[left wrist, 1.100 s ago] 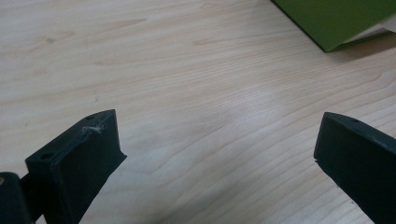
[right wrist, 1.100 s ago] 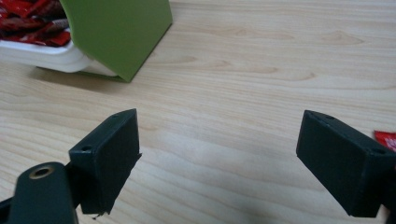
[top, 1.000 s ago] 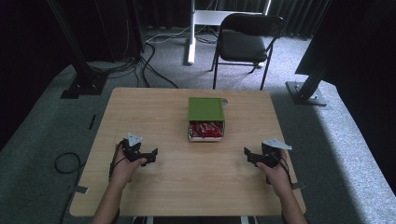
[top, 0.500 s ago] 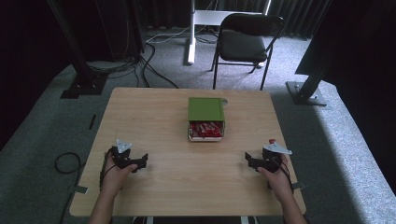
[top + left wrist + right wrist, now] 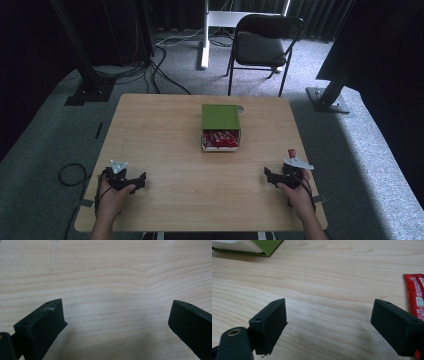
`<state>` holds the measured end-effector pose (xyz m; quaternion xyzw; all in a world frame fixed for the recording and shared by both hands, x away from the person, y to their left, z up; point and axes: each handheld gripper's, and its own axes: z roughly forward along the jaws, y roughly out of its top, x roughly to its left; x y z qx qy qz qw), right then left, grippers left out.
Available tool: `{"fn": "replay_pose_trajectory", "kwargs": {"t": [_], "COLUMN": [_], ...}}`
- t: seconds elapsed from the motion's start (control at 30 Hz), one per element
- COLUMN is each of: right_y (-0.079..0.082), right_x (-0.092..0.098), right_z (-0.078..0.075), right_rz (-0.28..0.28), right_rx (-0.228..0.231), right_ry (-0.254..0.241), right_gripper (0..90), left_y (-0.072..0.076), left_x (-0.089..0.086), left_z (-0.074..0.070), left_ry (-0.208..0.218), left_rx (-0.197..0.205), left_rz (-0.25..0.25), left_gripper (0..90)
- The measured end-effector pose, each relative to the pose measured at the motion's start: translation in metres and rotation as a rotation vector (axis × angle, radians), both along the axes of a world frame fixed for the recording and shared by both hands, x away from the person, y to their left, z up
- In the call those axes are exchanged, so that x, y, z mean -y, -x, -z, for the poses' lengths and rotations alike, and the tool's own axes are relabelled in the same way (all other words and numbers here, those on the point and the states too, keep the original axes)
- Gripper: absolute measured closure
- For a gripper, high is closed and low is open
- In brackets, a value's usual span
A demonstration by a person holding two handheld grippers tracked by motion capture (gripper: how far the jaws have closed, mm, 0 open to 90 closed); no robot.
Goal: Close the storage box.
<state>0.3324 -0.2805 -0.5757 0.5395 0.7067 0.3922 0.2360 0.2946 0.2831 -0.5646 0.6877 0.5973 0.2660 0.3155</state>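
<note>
Both hands have drawn back to the counter's (image 5: pixel 165 125) lower corners; left gripper (image 5: pixel 141 180) and right gripper (image 5: pixel 267 176) rest jaws wide and empty, well apart from the box (image 5: pixel 220 117), so the work looks finished.

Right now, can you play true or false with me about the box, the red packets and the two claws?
1. The green box sits near the middle of the table. True.
2. The left claw is squeezing a packet. False: it is open, with bare wood between its jaws.
3. A red packet lies on the table beside the right claw. True.
4. The box is empty. False: red packets show at its open near end.
5. The right claw is open. True.
</note>
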Motion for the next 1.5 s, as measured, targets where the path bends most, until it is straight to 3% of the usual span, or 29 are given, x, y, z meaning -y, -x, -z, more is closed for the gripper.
{"fn": "replay_pose_trajectory", "kwargs": {"t": [0.27,0.47,0.57,0.6,0.93,1.0,1.5], "right_y": [0.003,0.005,0.006,0.006,0.007,0.008,0.007], "right_x": [-0.002,0.0,-0.001,-0.001,-0.008,-0.01,-0.01], "right_z": [0.0,0.001,0.002,0.002,0.003,0.003,0.004], "right_rz": [0.018,0.046,0.049,0.05,0.051,0.053,0.056], "right_rx": [-0.012,-0.026,-0.045,-0.048,-0.083,-0.082,-0.084], "right_ry": [0.03,0.014,0.013,0.016,0.089,0.111,0.107], "right_gripper": [12.9,12.9,12.9,13.0,12.6,12.3,11.8], "left_y": [0.007,0.009,0.01,0.011,0.016,0.016,0.015], "left_x": [-0.007,-0.011,-0.01,-0.011,-0.015,-0.014,-0.014], "left_z": [0.003,0.005,0.006,0.007,0.007,0.007,0.007], "left_ry": [-0.016,-0.019,-0.038,-0.044,-0.02,-0.03,-0.031], "left_rx": [-0.011,-0.017,-0.048,-0.065,-0.06,-0.063,-0.065], "left_rz": [-0.051,-0.088,-0.086,-0.087,-0.146,-0.152,-0.155], "left_gripper": [1.5,1.5,1.5,1.5,1.5,1.5,1.3]}}
